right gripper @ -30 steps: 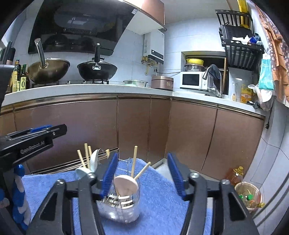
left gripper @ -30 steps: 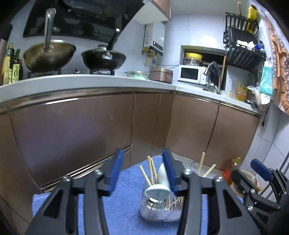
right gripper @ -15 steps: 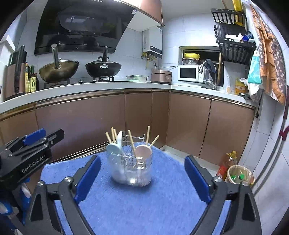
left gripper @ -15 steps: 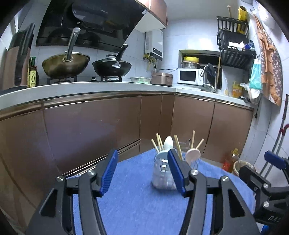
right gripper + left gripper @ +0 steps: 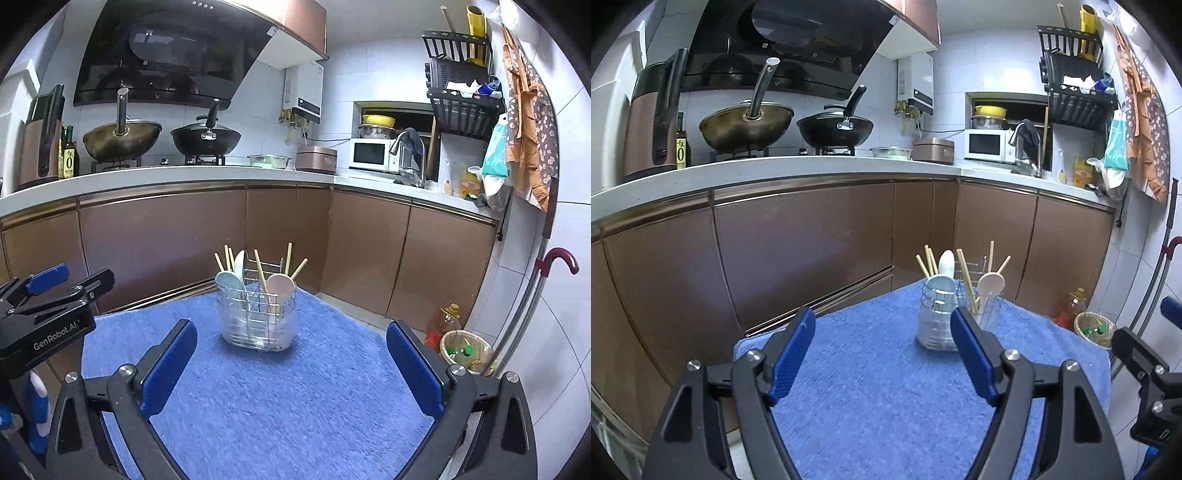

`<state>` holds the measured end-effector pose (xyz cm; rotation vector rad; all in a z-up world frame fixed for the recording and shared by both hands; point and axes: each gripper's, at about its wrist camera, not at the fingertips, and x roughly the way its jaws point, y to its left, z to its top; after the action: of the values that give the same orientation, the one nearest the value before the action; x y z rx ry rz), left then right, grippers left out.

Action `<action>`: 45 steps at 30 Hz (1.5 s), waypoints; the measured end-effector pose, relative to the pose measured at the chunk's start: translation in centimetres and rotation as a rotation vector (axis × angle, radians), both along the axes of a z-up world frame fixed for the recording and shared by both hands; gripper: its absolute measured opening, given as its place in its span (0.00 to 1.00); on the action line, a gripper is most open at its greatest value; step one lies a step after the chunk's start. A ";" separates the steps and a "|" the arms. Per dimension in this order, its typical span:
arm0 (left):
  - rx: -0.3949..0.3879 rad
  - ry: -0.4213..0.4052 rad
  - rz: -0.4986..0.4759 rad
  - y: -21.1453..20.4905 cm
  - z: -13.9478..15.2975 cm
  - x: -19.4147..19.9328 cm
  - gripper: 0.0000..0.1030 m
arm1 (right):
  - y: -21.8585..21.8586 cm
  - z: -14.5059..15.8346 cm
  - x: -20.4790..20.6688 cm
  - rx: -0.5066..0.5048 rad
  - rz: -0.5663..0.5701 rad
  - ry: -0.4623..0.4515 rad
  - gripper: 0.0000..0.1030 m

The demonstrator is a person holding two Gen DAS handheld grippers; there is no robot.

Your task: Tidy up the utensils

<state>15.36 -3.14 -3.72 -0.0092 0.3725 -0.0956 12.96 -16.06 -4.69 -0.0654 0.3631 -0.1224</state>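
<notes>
**Utensils all standing in the holder, both claws empty**

From the left wrist: the utensil holder (image 5: 940, 325) stands near the far edge of the blue towel (image 5: 871, 398), well ahead of the left gripper (image 5: 882, 354); its jaws have just been opening and stand wide with nothing between them; chopsticks (image 5: 966, 278) and two spoons (image 5: 945, 264) stand in the holder, long axes near upright, tips fanned outward.

From the right wrist: the right gripper (image 5: 291, 363) has likewise just spread its jaws, empty; the holder (image 5: 256, 321) sits upright mid-towel; the pink spoon (image 5: 280, 287) faces this way, bowl up; no loose utensil lies on the towel, so the sorting looks finished.
</notes>
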 end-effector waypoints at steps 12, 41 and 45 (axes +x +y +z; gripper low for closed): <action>0.044 0.030 0.045 -0.1 -1.1 -1.3 0.74 | -1.0 -0.8 -0.7 -0.013 -0.072 0.023 1.00; 0.056 0.015 0.029 -1.3 -1.5 -1.4 0.74 | -2.9 -2.4 0.0 0.017 -0.102 0.089 1.00; 0.045 0.013 0.029 -1.0 -1.5 -1.6 0.74 | -2.5 -2.1 -0.1 0.007 -0.096 0.084 1.00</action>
<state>13.72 -4.15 -5.20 0.0297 0.3873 -0.0588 12.82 -18.59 -6.81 -0.0465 0.4506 -0.2134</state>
